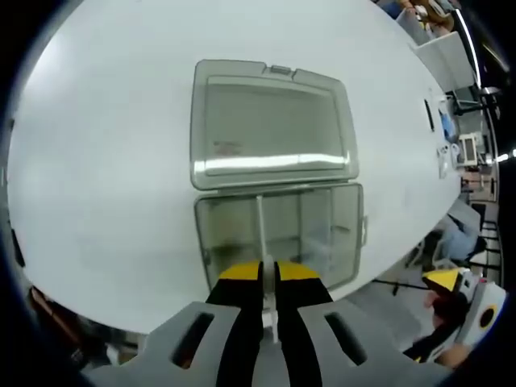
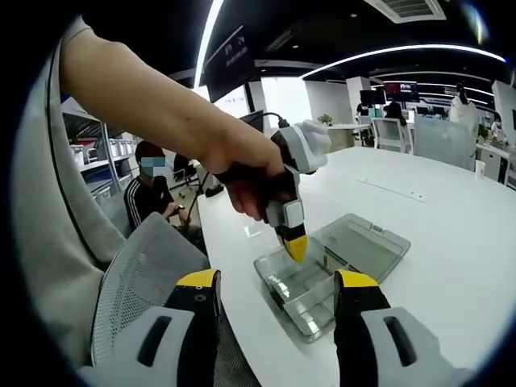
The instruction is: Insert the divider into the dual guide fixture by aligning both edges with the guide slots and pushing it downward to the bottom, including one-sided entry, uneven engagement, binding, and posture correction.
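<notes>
A clear plastic box (image 1: 322, 230) with inner guide slots sits on the white table (image 1: 105, 161), its hinged lid (image 1: 270, 121) lying open behind it. My left gripper (image 1: 268, 272) is shut on a thin clear divider (image 1: 260, 226), which stands edge-on and reaches down into the box. In the right gripper view a hand holds the left gripper (image 2: 295, 244) with its yellow tip over the box (image 2: 310, 302), beside the lid (image 2: 363, 242). My right gripper (image 2: 278, 282) hovers near the table's edge, open, with nothing between its jaws. Its yellow tip (image 1: 445, 280) shows at the lower right.
A grey mesh chair (image 2: 137, 274) stands at the table's near edge. A person (image 2: 153, 193) sits in the background. Small items (image 1: 447, 145) lie at the table's far end. More desks and chairs (image 2: 403, 129) stand beyond.
</notes>
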Demonstrator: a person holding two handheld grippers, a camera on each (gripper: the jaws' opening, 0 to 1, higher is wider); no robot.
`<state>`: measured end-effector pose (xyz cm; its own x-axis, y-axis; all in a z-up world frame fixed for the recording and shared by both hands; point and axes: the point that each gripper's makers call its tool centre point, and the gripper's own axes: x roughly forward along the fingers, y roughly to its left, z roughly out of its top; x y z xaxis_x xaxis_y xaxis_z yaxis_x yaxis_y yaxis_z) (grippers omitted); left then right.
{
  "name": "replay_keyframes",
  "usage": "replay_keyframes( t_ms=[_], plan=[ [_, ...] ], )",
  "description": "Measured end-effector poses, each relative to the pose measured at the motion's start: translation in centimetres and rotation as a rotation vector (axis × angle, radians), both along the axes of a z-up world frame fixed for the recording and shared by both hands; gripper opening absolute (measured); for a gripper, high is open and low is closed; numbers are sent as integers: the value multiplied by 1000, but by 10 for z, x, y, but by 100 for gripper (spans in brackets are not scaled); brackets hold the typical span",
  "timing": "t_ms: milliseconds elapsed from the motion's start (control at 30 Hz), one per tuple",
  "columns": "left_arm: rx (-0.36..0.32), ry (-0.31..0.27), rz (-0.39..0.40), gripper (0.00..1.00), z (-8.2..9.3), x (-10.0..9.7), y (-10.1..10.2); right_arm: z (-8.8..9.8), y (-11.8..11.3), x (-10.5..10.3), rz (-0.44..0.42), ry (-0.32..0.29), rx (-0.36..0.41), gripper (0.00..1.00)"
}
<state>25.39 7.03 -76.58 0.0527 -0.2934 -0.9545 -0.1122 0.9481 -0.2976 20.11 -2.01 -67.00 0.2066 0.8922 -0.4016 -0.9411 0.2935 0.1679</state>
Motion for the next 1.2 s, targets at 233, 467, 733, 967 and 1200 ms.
replay_keyframes(
  t_ms=[233,467,733,967,1200],
  plan=[
    [3,3,3,2,-3,-1,0,-1,-2,-1,-3,4,-2,53],
    [5,12,-2,2,-6,0,0,-1,-4,-1,-10,7,-4,53],
    [8,20,-7,2,-7,0,0,-1,-5,1,-12,6,-6,53],
    [13,23,-11,2,-6,0,0,0,-4,1,-13,6,-3,53],
    [20,23,-18,2,-5,0,0,0,-5,0,-15,7,-2,53]
  ],
)
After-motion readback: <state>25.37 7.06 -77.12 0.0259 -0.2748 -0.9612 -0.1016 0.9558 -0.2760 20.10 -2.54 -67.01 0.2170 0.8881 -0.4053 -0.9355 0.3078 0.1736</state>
